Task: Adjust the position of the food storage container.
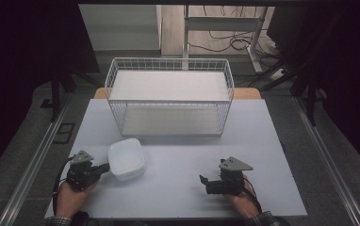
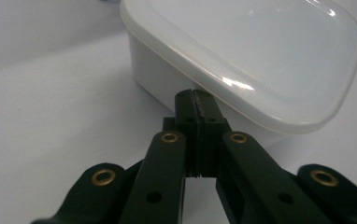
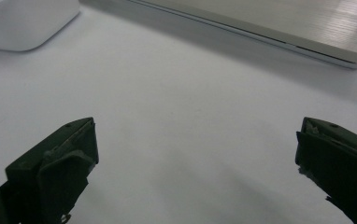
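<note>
Resting flat on the counter (image 1: pixel 178 188), the white lidded container (image 1: pixel 126 158) was seen left of centre, in front of the wire basket (image 1: pixel 168 96) and apart from it. Its outline was roughly square with rounded corners, so no long axis was marked. It lay directly ahead of the left tongs (image 1: pixel 105 167), whose tips were placed at its near wall just under the lid rim; in the left gripper view the left tongs (image 2: pixel 196 100) were found closed pad to pad with nothing between them, at or just short of the container (image 2: pixel 242 56). The right tongs (image 1: pixel 202 179) were held well apart from the container, spread wide and empty, as shown in the right gripper view (image 3: pixel 195 154). The left hand was judged the nearer one for any push or grasp.
</note>
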`<state>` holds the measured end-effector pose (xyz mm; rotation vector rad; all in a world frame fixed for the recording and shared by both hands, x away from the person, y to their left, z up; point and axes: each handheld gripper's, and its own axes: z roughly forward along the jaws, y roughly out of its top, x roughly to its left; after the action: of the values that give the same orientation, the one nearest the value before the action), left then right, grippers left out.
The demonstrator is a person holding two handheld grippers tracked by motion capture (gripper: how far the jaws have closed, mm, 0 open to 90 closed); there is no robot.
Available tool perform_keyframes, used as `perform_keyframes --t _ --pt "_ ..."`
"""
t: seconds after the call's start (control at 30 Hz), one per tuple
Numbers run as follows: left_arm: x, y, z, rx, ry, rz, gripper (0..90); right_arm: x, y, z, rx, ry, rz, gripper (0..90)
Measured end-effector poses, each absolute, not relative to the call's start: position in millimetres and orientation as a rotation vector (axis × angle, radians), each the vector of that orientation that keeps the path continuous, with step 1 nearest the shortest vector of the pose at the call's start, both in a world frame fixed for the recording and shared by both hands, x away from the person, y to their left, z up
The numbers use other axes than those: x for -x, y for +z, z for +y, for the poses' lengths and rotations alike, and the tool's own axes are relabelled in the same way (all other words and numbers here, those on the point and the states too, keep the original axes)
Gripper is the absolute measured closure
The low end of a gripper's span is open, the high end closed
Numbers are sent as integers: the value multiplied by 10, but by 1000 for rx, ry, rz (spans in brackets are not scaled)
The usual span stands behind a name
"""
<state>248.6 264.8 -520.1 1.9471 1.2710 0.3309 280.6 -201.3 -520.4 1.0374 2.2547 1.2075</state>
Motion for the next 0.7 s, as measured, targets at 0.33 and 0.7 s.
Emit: perform_keyframes --t 0.33,0.7 --pt "-2496 -5193 2339 -2008 260 1165 900 -2810 -5219 -2000 -1026 1186 2267 0" --pt "-2523 -5213 2050 -2080 240 1090 900 -2809 -5225 -1992 -1022 1176 2270 0"
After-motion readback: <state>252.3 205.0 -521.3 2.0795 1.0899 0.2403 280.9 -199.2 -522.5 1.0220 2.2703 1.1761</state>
